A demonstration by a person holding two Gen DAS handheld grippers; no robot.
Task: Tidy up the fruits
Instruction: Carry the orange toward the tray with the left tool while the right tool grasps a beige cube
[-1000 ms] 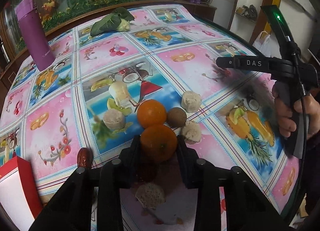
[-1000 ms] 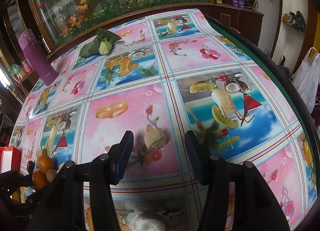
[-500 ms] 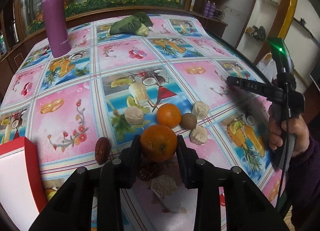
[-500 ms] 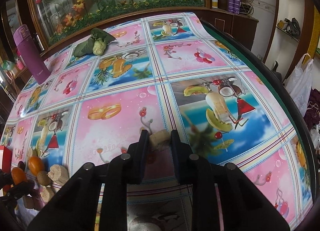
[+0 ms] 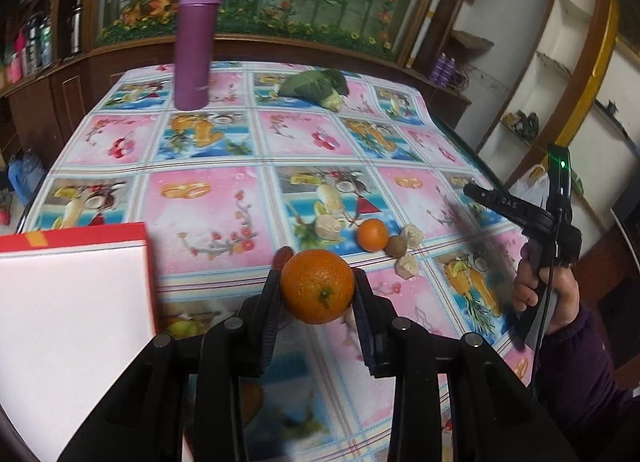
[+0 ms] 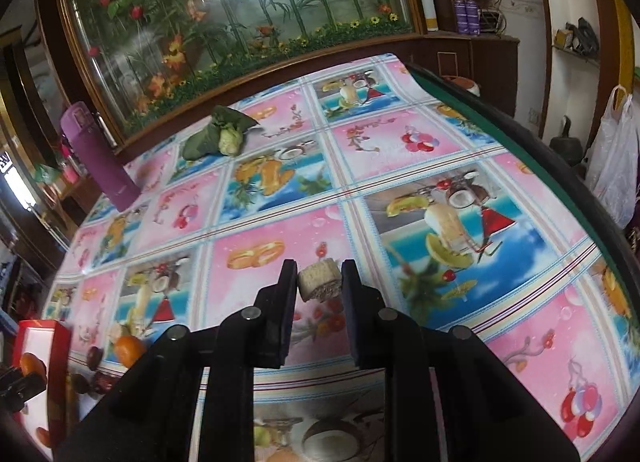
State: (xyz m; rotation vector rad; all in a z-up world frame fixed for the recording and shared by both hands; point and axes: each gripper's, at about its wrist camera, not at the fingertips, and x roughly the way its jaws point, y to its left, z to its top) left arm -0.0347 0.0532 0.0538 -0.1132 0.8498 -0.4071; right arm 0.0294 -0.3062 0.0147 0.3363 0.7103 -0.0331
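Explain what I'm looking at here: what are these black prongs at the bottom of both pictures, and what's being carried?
Those prongs are the fingers of two hand-held grippers; no robot arm is involved. Each picture comes from a camera on one gripper, looking forward along its fingers. The left gripper is shut on a large orange, lifted above the tablecloth. The right gripper is shut on a pale beige chunk. On the cloth lie a smaller orange, a brown round fruit, more pale chunks, a purple bottle and a leafy vegetable. A red-edged box sits left.
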